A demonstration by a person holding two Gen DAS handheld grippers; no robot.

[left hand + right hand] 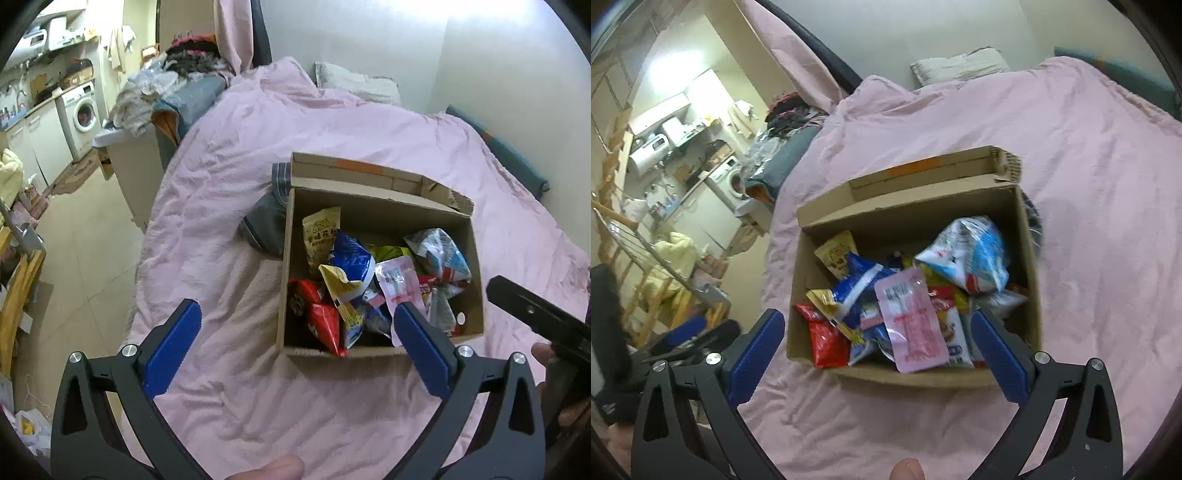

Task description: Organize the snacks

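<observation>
Snack packets fill a cardboard box (384,221) standing on the bed (229,258), its flaps open. From the left: a tan peanut pouch (322,232) stands against the far wall, a red packet (325,325) lies at the near left corner, a blue bag (352,254) leans in the middle, a pink sachet (910,317) lies flat on top, and a puffy white-and-blue bag (971,254) fills the right side. All look light, crinkly and slick; the puffed ones would probably crush, so a sealed edge or corner seems the safest hold. The left gripper (295,350) hovers near the box's front left, jaws spread wide, nothing between them. The right gripper (879,354) hangs before the box's near wall, likewise spread and empty. Soft, rumpled pink bedding gives poor support. Beyond the bed's left edge are tiled floor, piled clothes (155,92) and a washing machine (83,114).
</observation>
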